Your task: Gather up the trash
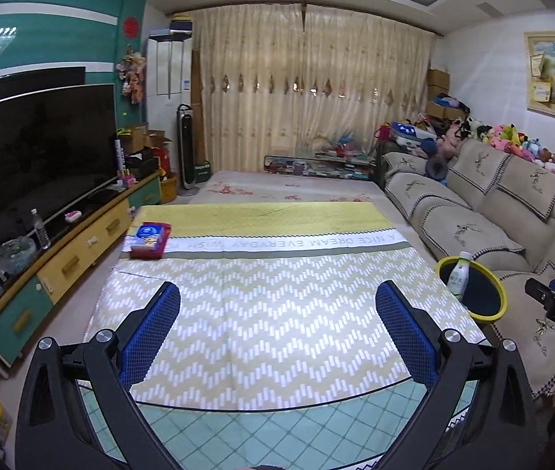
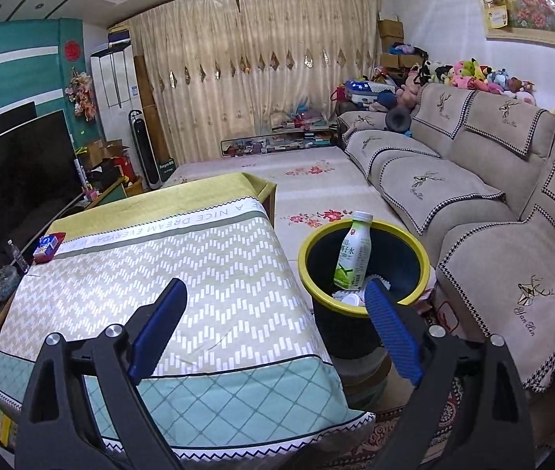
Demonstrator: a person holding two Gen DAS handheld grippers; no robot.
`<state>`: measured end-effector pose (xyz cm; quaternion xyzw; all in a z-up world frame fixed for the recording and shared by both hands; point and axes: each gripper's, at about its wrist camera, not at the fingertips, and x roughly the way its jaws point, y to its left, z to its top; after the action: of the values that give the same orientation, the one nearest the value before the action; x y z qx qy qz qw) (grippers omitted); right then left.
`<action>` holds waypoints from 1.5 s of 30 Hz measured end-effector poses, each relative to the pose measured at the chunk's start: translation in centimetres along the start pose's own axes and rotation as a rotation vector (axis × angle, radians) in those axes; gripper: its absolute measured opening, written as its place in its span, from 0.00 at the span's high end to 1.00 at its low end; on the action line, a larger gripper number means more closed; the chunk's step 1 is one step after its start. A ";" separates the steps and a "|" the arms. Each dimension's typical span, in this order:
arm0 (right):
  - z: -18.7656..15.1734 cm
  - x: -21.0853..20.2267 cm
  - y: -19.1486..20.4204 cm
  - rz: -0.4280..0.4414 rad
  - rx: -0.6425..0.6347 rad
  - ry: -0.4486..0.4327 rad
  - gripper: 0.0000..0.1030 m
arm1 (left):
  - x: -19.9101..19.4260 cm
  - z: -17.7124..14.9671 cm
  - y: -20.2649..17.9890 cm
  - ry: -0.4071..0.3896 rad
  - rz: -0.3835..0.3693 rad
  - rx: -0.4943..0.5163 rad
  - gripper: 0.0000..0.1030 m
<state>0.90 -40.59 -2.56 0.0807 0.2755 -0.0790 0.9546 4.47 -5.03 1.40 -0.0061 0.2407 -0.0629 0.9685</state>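
A black bin with a yellow rim [image 2: 418, 252] stands on the floor right of the table; it also shows in the left wrist view [image 1: 500, 293]. A white and green drink bottle [image 2: 351, 252] stands upright inside it, with small white scraps [image 2: 349, 298] at the bottom. The bottle shows in the left wrist view too [image 1: 459, 280]. A red and blue packet [image 1: 150, 241] lies at the table's far left, also seen in the right wrist view [image 2: 48, 248]. My left gripper [image 1: 277, 309] is open and empty above the tablecloth. My right gripper [image 2: 277, 305] is open and empty near the table's right edge, beside the bin.
The table [image 1: 277, 293] carries a zigzag-patterned cloth. A beige sofa [image 2: 473, 203] runs along the right with plush toys on top. A TV [image 1: 38, 164] on a low cabinet [image 1: 81, 250] stands at the left. Curtains close the far wall.
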 end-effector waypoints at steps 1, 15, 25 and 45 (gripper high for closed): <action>0.0 -0.1 0.1 0.000 -0.001 -0.001 0.15 | -0.1 0.3 -0.1 -0.002 -0.001 -0.003 0.05; -0.2 -0.5 0.4 0.008 -0.001 -0.010 0.15 | -0.4 0.6 -0.5 -0.001 -0.006 0.004 0.05; -0.1 -0.4 0.4 0.007 0.002 -0.008 0.15 | -0.3 0.6 -0.6 0.001 -0.003 0.006 0.05; -0.4 0.1 0.4 0.011 0.007 -0.002 0.15 | -0.2 0.2 -0.9 0.010 0.003 0.007 0.05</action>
<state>0.86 -40.13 -2.94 0.0856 0.2738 -0.0750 0.9550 4.33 -5.91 1.71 -0.0022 0.2456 -0.0622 0.9674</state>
